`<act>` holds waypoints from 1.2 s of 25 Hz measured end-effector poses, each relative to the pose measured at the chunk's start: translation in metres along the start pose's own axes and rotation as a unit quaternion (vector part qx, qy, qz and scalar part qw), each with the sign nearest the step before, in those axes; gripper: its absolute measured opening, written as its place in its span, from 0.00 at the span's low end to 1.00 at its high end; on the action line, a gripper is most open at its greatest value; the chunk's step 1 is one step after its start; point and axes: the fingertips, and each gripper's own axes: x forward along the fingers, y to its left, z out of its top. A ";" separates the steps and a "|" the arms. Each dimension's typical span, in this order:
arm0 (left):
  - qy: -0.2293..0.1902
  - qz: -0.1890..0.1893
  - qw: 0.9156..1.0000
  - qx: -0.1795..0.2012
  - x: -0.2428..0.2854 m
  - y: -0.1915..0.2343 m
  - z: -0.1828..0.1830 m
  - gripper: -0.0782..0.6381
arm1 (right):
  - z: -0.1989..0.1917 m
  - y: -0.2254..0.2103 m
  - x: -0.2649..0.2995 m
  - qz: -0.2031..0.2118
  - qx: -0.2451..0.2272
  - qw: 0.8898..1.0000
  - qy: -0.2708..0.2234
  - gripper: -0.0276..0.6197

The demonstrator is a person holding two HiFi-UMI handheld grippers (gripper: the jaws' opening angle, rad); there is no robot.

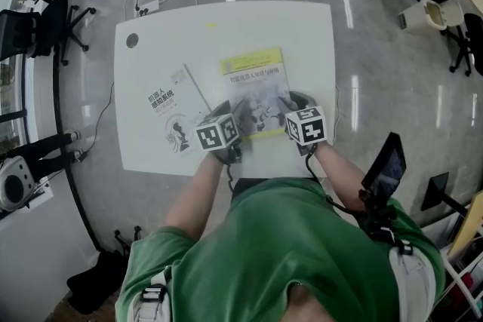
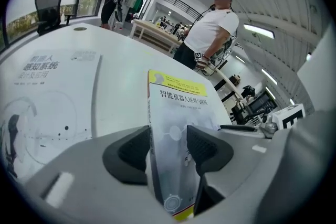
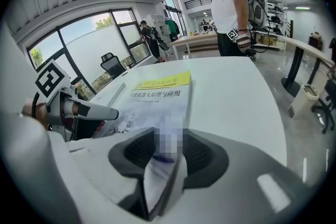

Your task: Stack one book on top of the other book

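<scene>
Right gripper (image 3: 168, 152) clamps yellow-banded book (image 1: 253, 87) near edge; left gripper (image 2: 168, 147) straddles it, jaws slack. Looks like pickup step. Next: close left, lift, set on white book (image 1: 167, 113).

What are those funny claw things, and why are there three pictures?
A person holds a two-jaw gripper in each hand. One picture comes from a camera on their head, looking down. The other two come from cameras riding on the grippers. On the white rounded-corner table are a white paperback book with dark print and a pale grey paperback book with a yellow band. The right gripper pinches the yellow-banded book's near edge. The left gripper has that edge between its jaws too, but whether it squeezes is unclear.
</scene>
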 end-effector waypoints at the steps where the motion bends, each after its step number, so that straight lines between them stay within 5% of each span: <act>1: 0.003 -0.011 1.000 -0.011 0.000 -0.001 0.000 0.43 | 0.000 0.000 0.000 0.002 0.002 1.000 0.001 0.27; 14: 0.003 -0.108 0.989 -0.104 -0.004 -0.014 -0.004 0.43 | 0.006 -0.016 -0.003 -0.016 0.033 0.999 -0.011 0.27; 23: 0.018 -0.059 0.998 -0.006 0.000 -0.012 -0.010 0.40 | 0.000 -0.013 -0.005 -0.010 0.027 1.000 0.009 0.27; 30: 0.036 -0.063 0.997 0.036 0.009 -0.019 -0.018 0.40 | -0.020 -0.020 -0.013 -0.018 0.029 0.999 0.030 0.27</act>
